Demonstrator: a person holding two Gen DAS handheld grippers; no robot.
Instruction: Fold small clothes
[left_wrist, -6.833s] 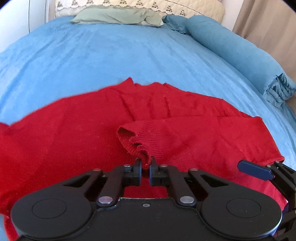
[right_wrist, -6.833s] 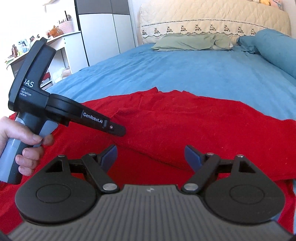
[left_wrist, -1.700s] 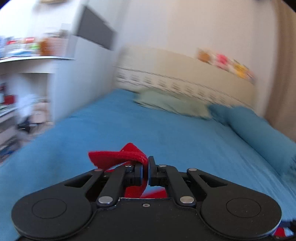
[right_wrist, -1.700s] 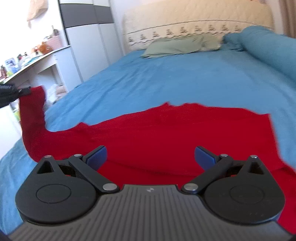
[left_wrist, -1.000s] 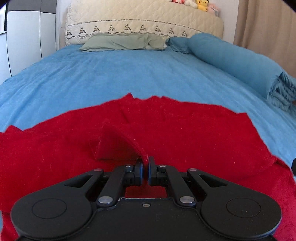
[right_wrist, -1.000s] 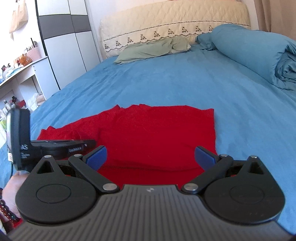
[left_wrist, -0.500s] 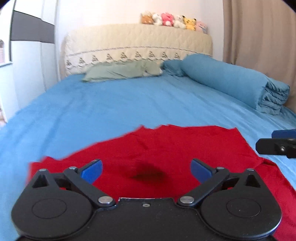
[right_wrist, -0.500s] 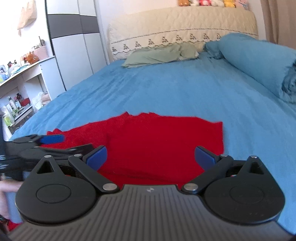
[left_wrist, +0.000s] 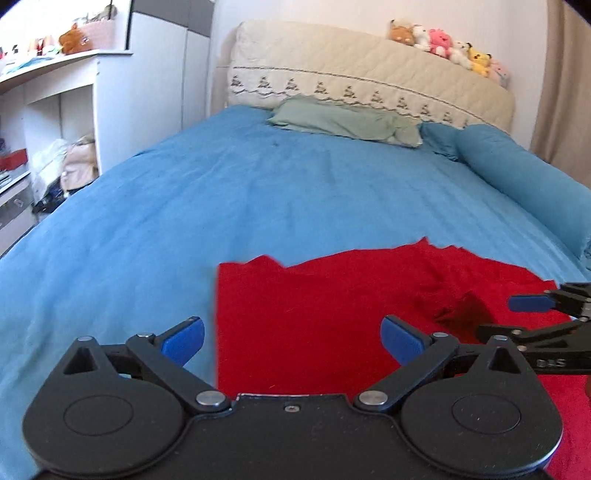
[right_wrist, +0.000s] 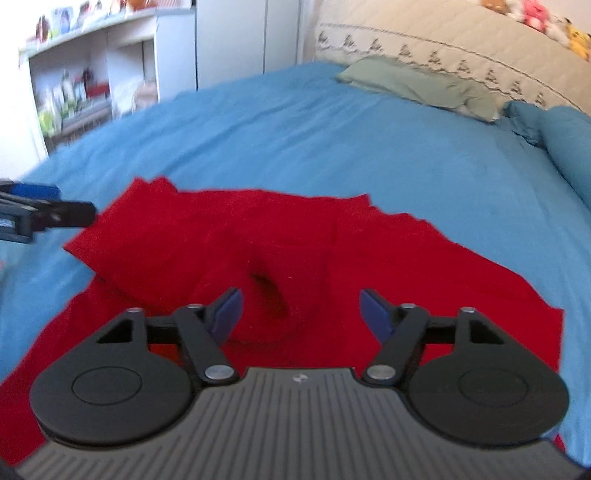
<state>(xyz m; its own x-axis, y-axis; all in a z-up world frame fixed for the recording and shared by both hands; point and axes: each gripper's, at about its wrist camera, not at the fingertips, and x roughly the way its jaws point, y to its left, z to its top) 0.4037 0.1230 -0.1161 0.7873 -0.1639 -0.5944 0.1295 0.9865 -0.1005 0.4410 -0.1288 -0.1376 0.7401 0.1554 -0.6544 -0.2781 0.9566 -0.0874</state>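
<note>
A red knit sweater (left_wrist: 332, 306) lies partly folded on the blue bedspread (left_wrist: 258, 192). Its left edge is straight, and a sleeve cuff opening (left_wrist: 463, 314) shows near the right. In the right wrist view the sweater (right_wrist: 388, 266) fills the foreground, with the cuff opening (right_wrist: 267, 286) just ahead of the fingers. My left gripper (left_wrist: 291, 338) is open and empty above the sweater's left edge. My right gripper (right_wrist: 301, 308) is open and empty over the cuff; it also shows at the right of the left wrist view (left_wrist: 532, 317).
A green pillow (left_wrist: 343, 122) and a quilted headboard (left_wrist: 369, 88) with plush toys (left_wrist: 447, 40) are at the far end. A rolled blue duvet (left_wrist: 524, 181) lies along the right. White shelves (left_wrist: 48, 122) and a wardrobe (left_wrist: 170, 70) stand left of the bed.
My left gripper let go of the sleeve, opened and shifted to the sweater's left edge. My right gripper stayed open and moved in over the cuff opening.
</note>
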